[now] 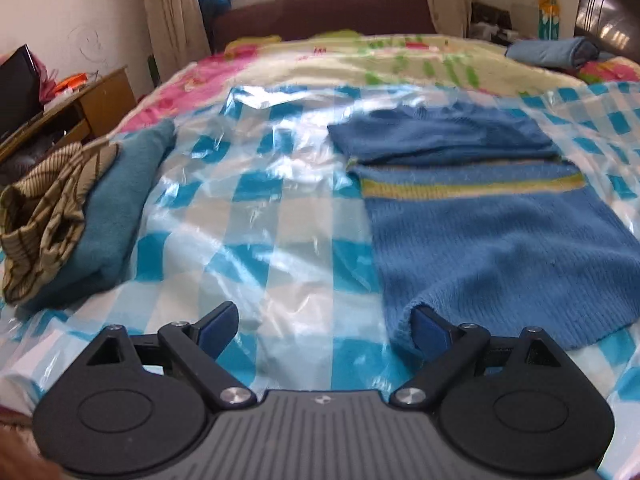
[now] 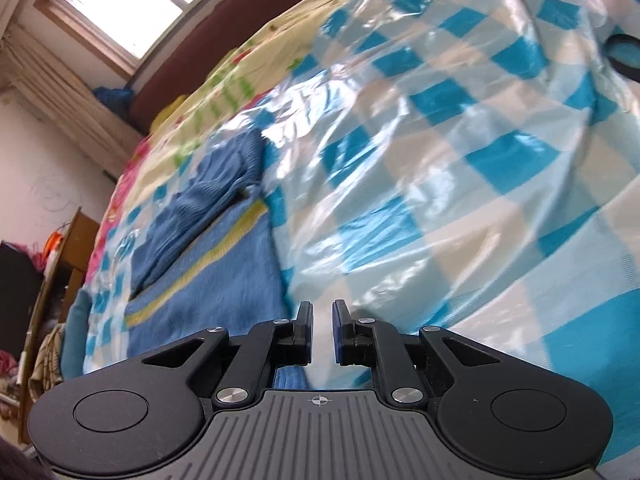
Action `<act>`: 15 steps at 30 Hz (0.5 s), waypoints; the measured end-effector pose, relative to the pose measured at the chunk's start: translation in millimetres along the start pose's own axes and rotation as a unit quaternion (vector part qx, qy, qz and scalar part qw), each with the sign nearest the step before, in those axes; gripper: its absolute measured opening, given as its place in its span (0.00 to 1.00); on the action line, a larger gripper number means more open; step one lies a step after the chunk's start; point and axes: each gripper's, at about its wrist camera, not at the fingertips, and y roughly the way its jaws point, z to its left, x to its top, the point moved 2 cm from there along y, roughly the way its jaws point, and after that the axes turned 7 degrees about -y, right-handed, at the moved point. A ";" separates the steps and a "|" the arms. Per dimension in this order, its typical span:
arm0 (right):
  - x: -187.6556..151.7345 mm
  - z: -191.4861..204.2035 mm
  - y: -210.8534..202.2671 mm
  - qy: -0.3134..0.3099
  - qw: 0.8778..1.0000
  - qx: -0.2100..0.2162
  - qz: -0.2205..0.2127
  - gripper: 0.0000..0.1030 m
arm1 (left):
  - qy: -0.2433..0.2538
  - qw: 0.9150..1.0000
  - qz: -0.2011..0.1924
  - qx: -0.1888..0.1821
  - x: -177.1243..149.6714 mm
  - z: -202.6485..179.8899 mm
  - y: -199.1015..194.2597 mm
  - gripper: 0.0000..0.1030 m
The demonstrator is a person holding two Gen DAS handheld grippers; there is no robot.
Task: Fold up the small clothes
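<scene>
A blue knitted sweater (image 1: 500,216) with a yellow-green stripe is found lying flat on the checked plastic sheet (image 1: 256,208) that covers the bed, toward the sheet's right side in the left wrist view. Its upper part, seemingly a sleeve, is seen folded across the body above the stripe. The hem portion is spread out unfolded toward the near edge, so the garment is judged part-folded, with at least one further fold outstanding. Near the left edge of the bed a teal item (image 1: 116,208) and a striped brown cloth (image 1: 44,216) are stacked; whether these are finished pieces cannot be told.

The left gripper (image 1: 324,330) is recorded with jaws wide apart; its right finger (image 1: 430,330) lies at the sweater's near left hem corner, contact uncertain, nothing clamped. The right gripper (image 2: 322,330) shows jaws nearly together, a narrow gap empty between them, beside the sweater's edge.
</scene>
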 end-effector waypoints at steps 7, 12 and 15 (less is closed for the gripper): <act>-8.5 32.7 0.3 -0.085 0.996 0.010 0.034 0.13 | 0.102 0.991 0.060 -0.062 -29.3 -18.4 -20.6 0.94; -5.7 43.8 17.7 -0.103 0.993 0.001 0.060 0.17 | 0.058 0.996 0.037 -0.060 -8.4 -5.3 -21.1 0.94; -8.2 49.9 31.3 -0.115 0.988 0.009 0.101 0.31 | 0.031 0.997 0.043 -0.064 -0.7 0.2 -4.9 0.94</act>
